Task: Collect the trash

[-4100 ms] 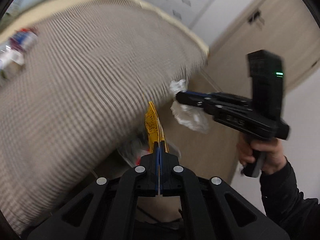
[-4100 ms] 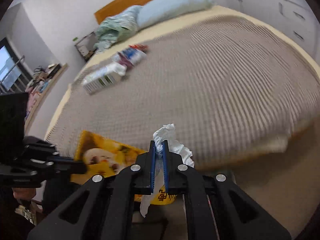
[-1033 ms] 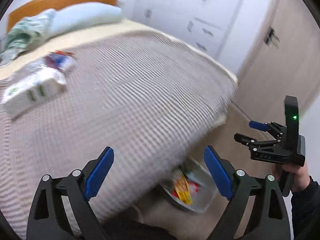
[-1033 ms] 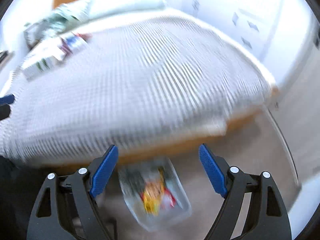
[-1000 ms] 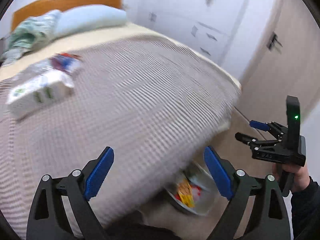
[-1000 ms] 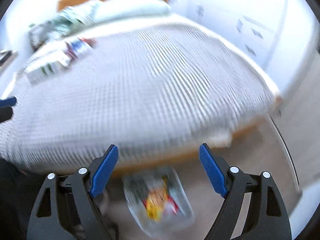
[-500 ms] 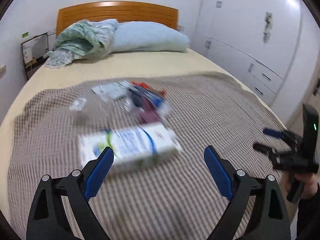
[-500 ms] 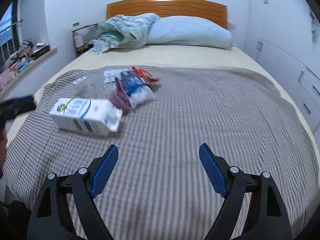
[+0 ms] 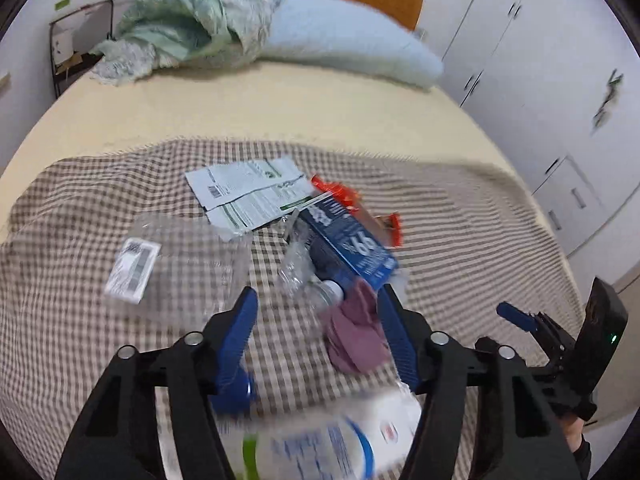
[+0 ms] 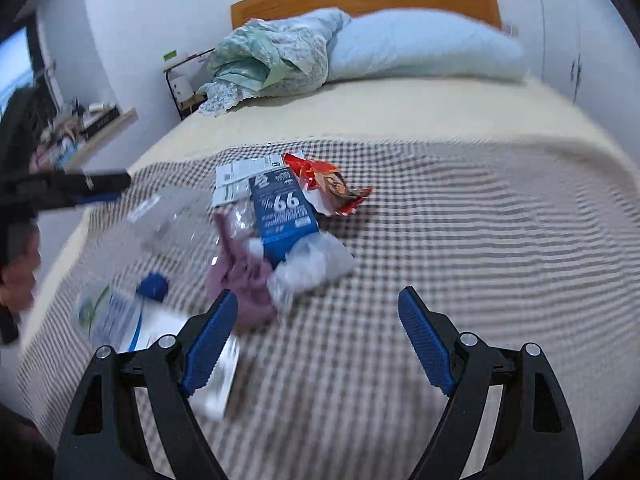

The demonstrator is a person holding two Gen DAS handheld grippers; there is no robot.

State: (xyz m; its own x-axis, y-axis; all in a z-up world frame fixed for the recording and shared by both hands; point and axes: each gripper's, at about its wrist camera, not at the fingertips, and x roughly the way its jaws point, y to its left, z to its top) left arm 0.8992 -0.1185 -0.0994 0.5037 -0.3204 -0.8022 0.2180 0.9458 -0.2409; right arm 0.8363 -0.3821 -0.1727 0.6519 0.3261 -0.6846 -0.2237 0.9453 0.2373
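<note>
A bed (image 10: pixel 460 120) fills both views, its headboard along the upper edge of each frame. A brown checked blanket (image 10: pixel 480 248) is spread over the lower half; a pale blue pillow (image 10: pixel 420 46) and a crumpled green cloth (image 10: pixel 276 56) lie at the top.

The trash is gathered on the blanket near frame centre. In the left wrist view a white milk carton (image 9: pixel 344 440) is seen blurred at the lower centre, with its blue cap (image 9: pixel 236 394) at lower left. A clear plastic wrapper with a barcode label (image 9: pixel 134 266) lies at centre left. A white printed paper (image 9: pixel 252 192) sits above centre, touching a blue packet marked "99" (image 9: pixel 352 246). A mauve crumpled piece (image 9: pixel 356 336) lies just below that packet, and a red snack wrapper (image 10: pixel 328 184) just beside it, upper centre of the right wrist view.

The left gripper (image 9: pixel 320 336) is held spread, jaws having just been closing, with the mauve piece between them against the right pad; whether it is pressed cannot be told. The right gripper (image 10: pixel 318 340) is spread over bare blanket, jaws also having just been closing, nothing between them. A hand (image 10: pixel 18 276) is visible at the left edge.
</note>
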